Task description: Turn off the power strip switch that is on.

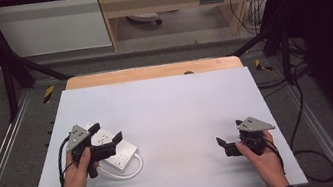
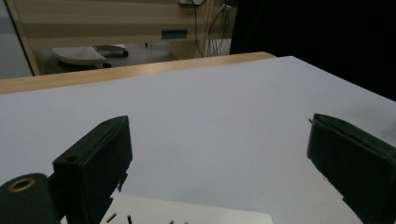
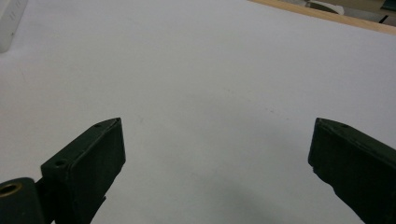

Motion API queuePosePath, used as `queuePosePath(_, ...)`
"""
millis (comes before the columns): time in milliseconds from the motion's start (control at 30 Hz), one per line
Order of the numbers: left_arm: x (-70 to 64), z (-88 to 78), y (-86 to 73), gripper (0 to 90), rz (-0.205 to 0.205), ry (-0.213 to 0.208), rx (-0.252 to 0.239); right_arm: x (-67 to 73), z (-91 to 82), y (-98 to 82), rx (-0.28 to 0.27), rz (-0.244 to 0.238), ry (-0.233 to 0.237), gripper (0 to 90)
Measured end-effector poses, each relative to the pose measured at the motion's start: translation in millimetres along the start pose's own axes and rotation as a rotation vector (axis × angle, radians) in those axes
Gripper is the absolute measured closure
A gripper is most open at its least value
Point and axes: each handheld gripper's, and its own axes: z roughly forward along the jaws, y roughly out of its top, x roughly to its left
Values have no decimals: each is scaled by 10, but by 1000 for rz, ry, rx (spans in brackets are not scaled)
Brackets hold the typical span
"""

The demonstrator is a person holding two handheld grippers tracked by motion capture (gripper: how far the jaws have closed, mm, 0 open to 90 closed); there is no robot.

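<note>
High view: left gripper (image 1: 105,135) jaws apart above white rigid plastic power strip (image 1: 122,155); light, slippery, grasp across narrow sides. Right gripper (image 1: 224,145) jaws apart, nothing between.

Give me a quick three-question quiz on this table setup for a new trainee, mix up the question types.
1. True or false: the left gripper has its jaws spread apart.
2. What white thing lies under the left gripper? A) mug B) power strip C) plate
3. Fill in: the right gripper is open above the bare ____.

Key: 1 true. 2 B, the power strip, its white cord curling beside it. 3 table.
</note>
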Motion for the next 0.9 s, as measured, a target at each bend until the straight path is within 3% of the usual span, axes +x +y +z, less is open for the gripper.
queuePosePath(567, 86, -335, 105, 58, -46, 11, -38, 1, -7, 1, -2, 4, 2, 43)
queuePosePath(900, 80, -523, 185, 49, -50, 13, -51, -1, -8, 1, -4, 4, 0, 43)
